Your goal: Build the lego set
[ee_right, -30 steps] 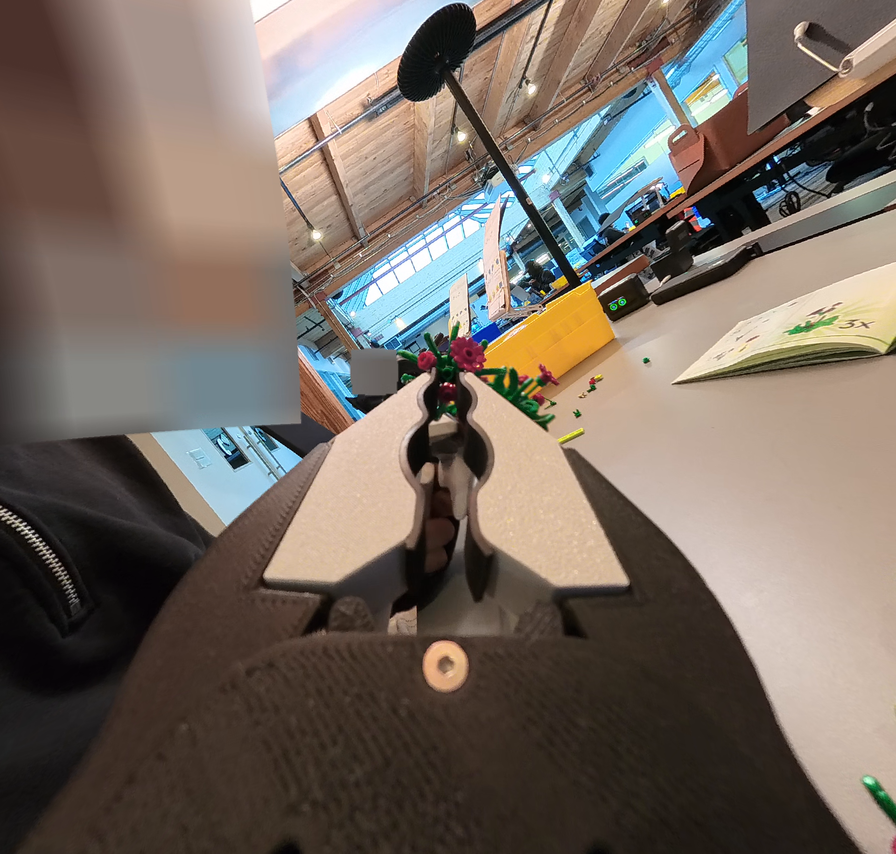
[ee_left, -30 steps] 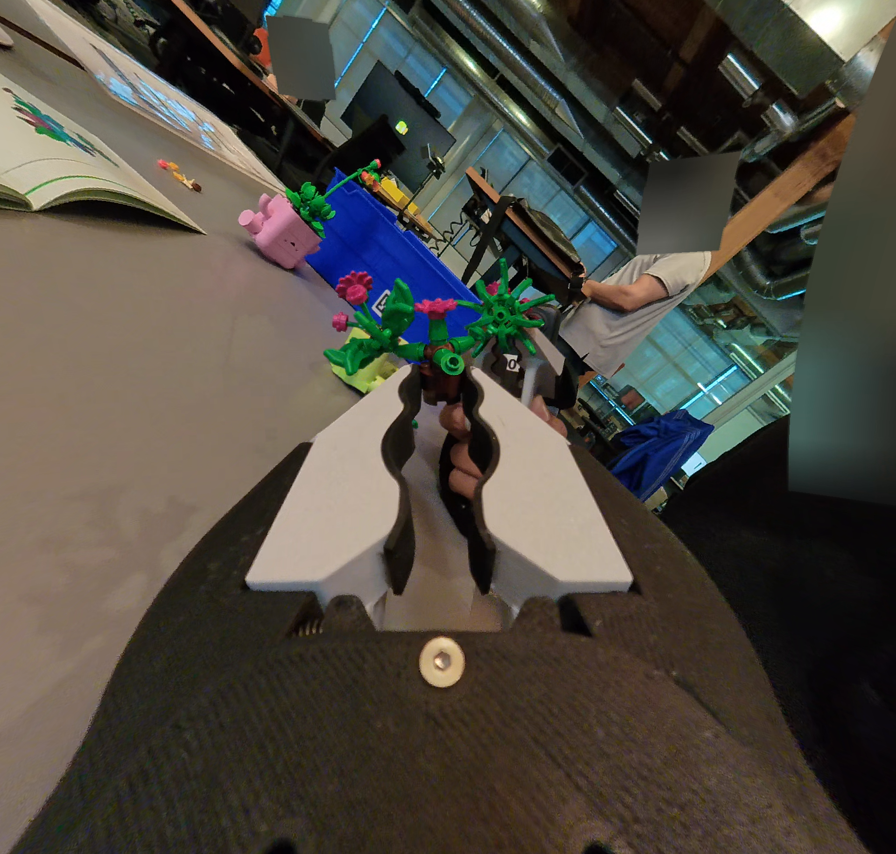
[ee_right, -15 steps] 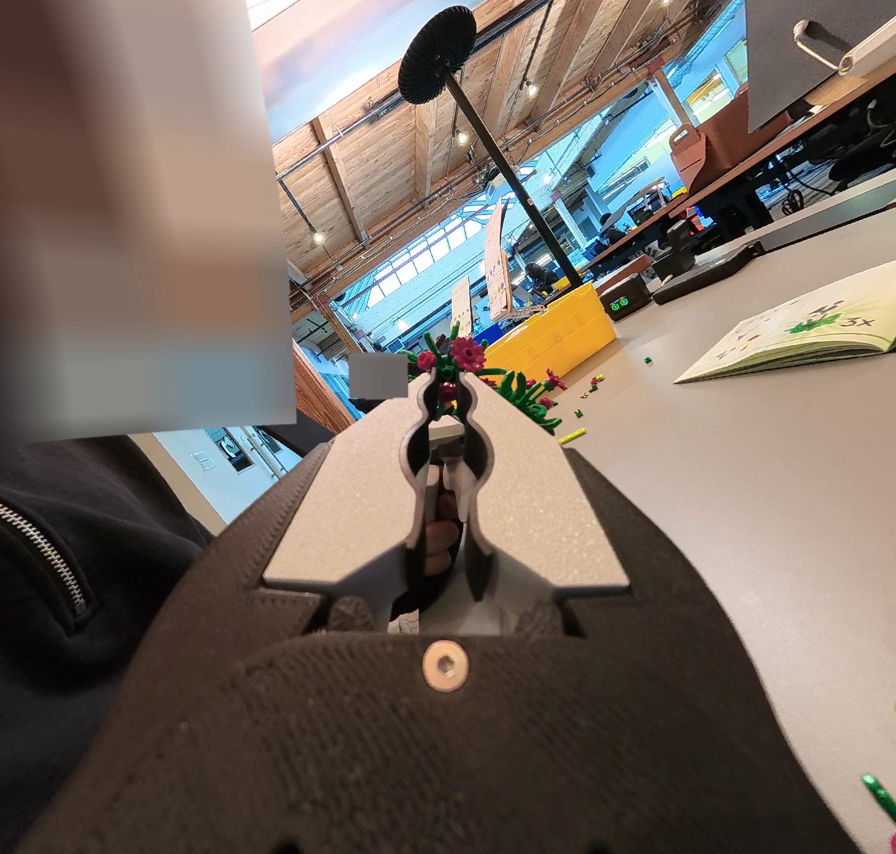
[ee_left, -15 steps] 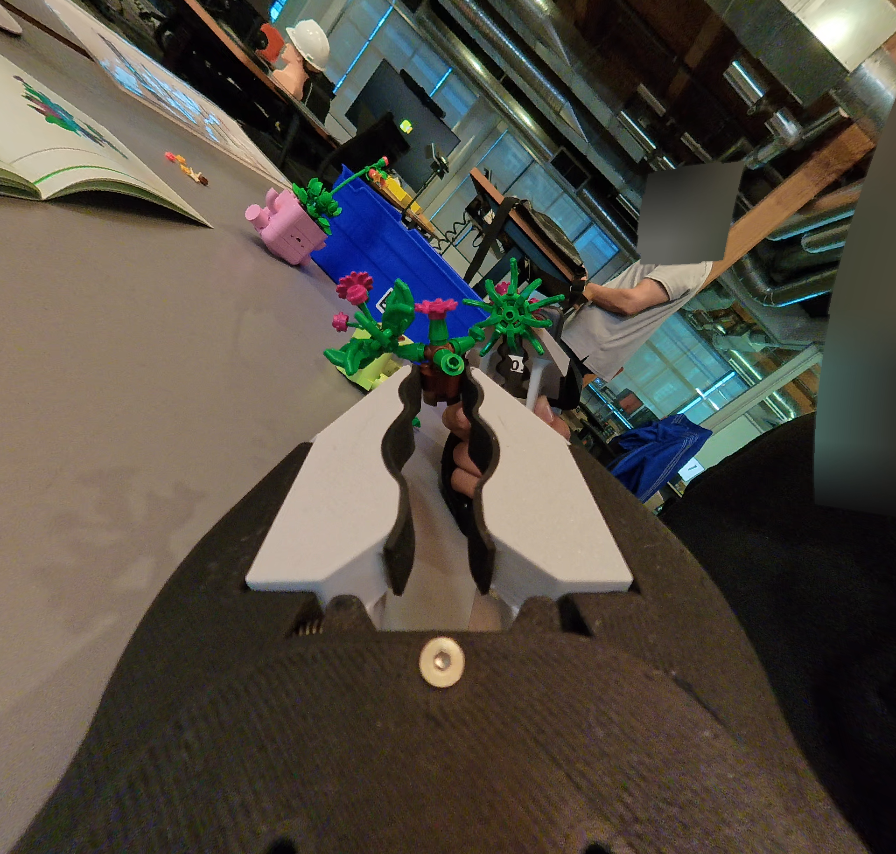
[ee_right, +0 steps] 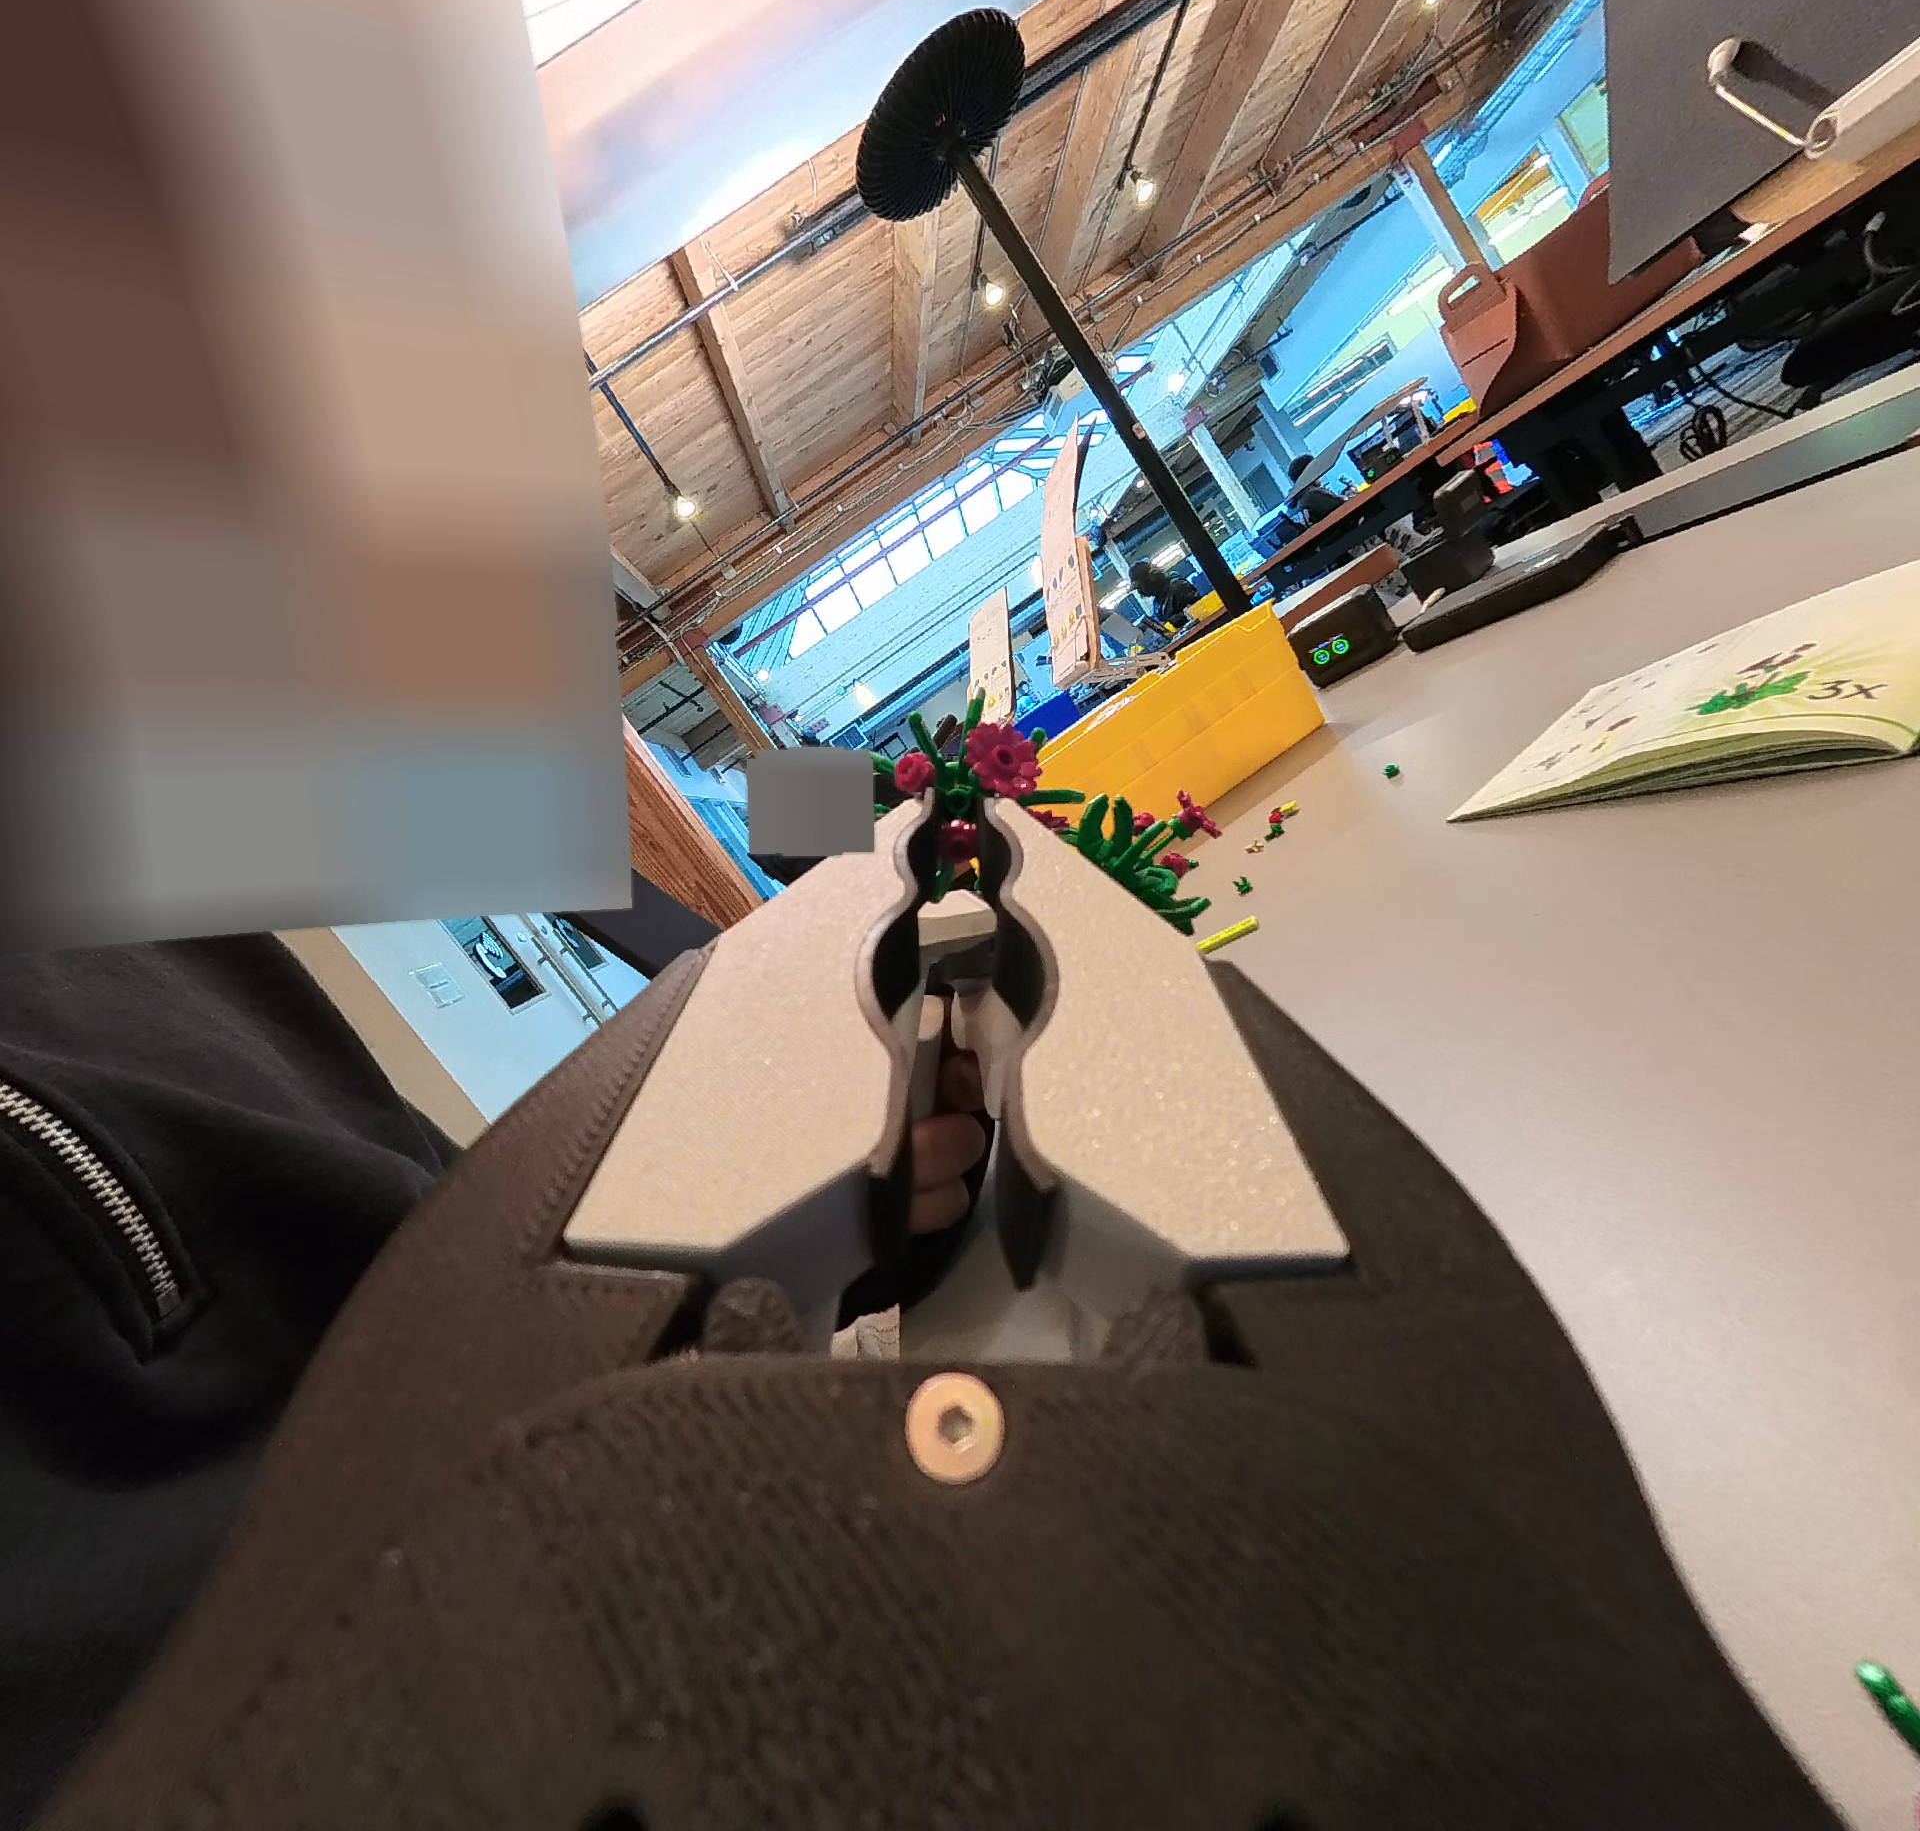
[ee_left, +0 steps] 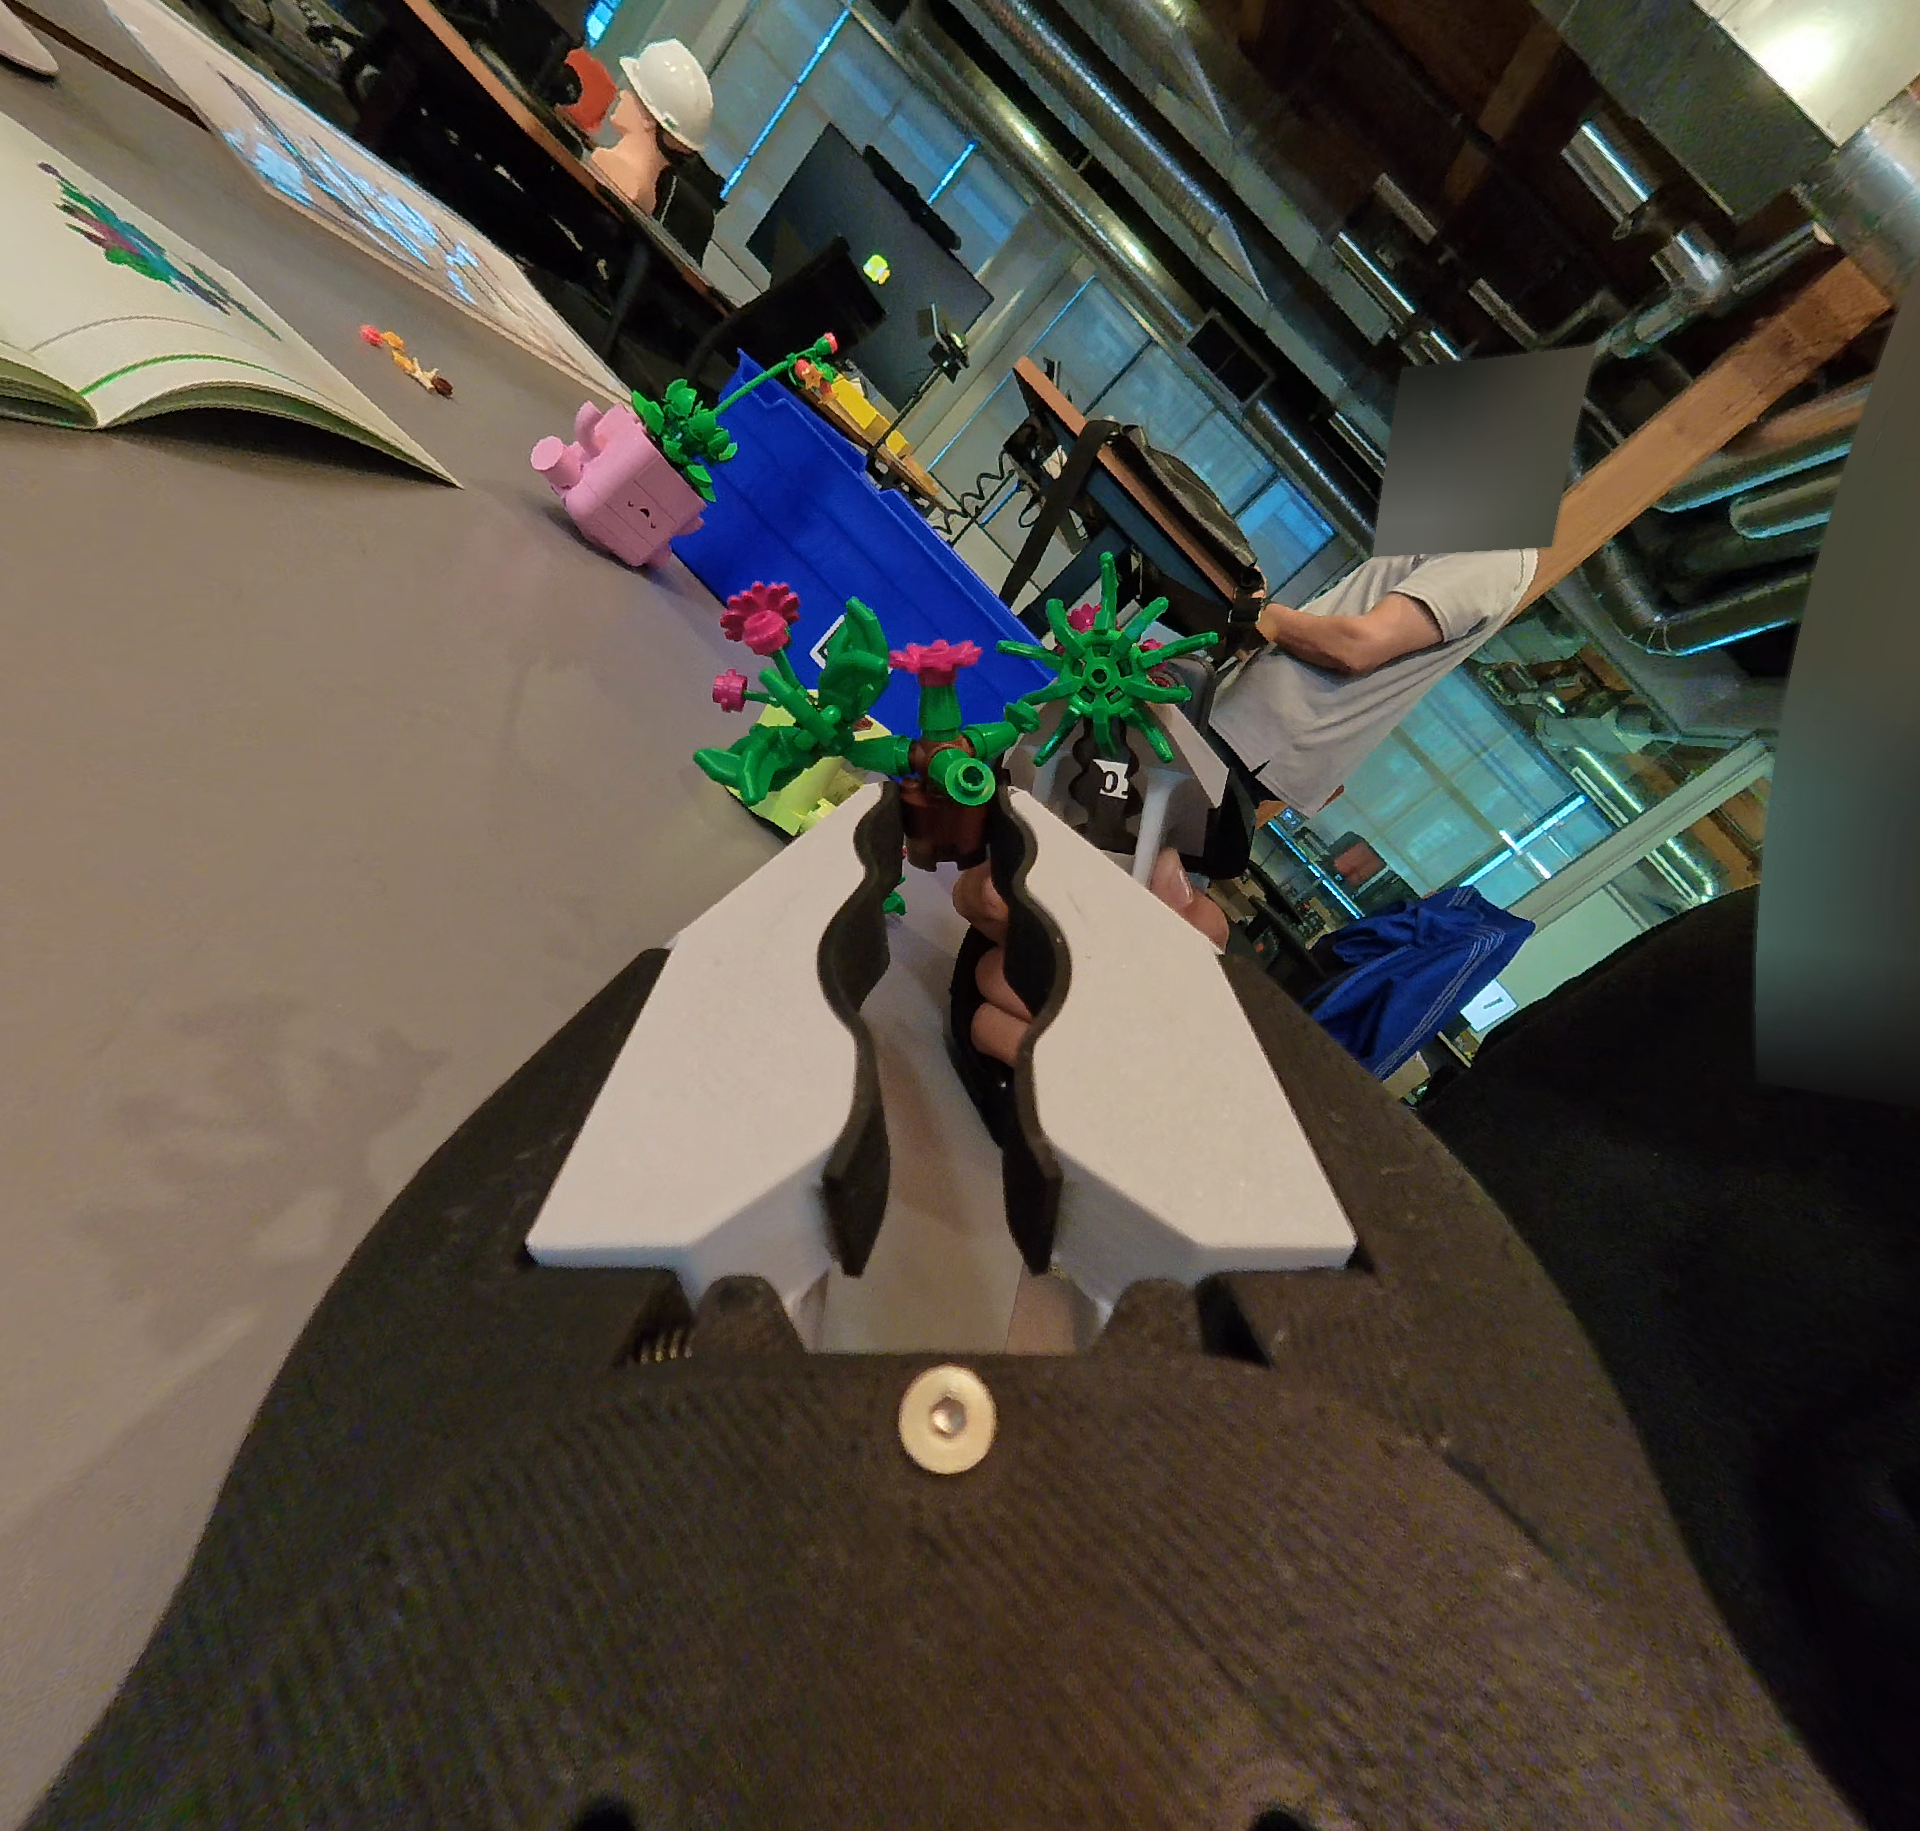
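Observation:
In the left wrist view, my left gripper (ee_left: 943,817) is shut on the brown trunk (ee_left: 940,825) of a lego plant with green branches and magenta flowers (ee_left: 935,661), held above the table edge. A spiky green leaf (ee_left: 1099,680) sits at the plant's right end. My right gripper (ee_left: 1127,779) meets the plant there from the far side. In the right wrist view, my right gripper (ee_right: 956,813) is shut on a green stem with magenta flowers (ee_right: 1000,758). The grey left gripper (ee_right: 961,924) shows through the gap between the jaws.
A pink lego pot (ee_left: 623,498) with a green sprig, a blue bin (ee_left: 831,534) and an open booklet (ee_left: 156,327) lie on the grey table. A yellow bin (ee_right: 1174,732), a green leaf pile (ee_right: 1138,851), loose bits (ee_right: 1270,827) and the booklet (ee_right: 1714,721) show on the right. Across from one pair of fingers to the other is roughly 5 cm. About 25 cm separates my right fingertips from the pink lego pot (ee_left: 623,498).
Both grippers keep their hold. The left wrist view has shifted slightly, so the pink pot and booklet sit a little higher and farther right in the frame.

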